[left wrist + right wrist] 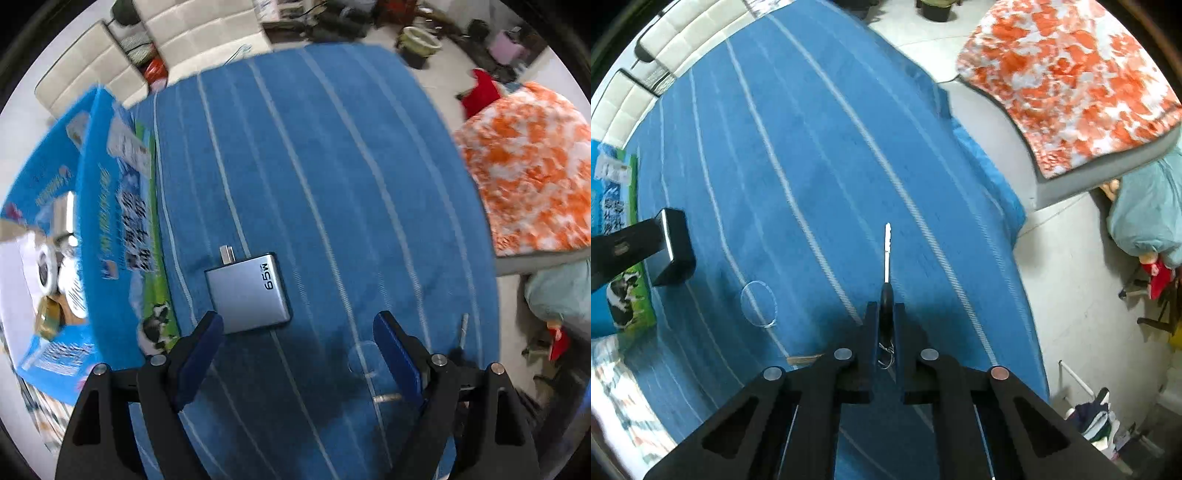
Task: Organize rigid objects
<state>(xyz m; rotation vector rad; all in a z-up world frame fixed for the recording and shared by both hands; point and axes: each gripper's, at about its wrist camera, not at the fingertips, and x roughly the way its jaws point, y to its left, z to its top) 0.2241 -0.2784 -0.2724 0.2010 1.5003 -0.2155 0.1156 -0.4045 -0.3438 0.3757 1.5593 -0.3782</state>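
Left gripper (297,334): jaws spread, empty, lower centre | Grey charger (248,293): on blue striped cloth (332,166), touching left finger tip | Right gripper (885,314): clenched on thin tool (887,254), lower centre, pointing up-frame | Printed box (110,229): left edge.

The left tool (297,328) hangs over a blue cloth with thin white stripes (332,166), its two blue-padded fingers (201,354) spread wide with nothing between them. Just ahead of the left finger lies a flat grey charger marked 65W (249,291), its prongs pointing away; whether finger and charger touch cannot be told. Along the cloth's left edge stands an open blue printed carton (110,221) with a cow picture near its lower corner and some white and brown items inside. A clear ring (364,360) lies near the right finger. Far right is an orange-and-white blanket (528,166).
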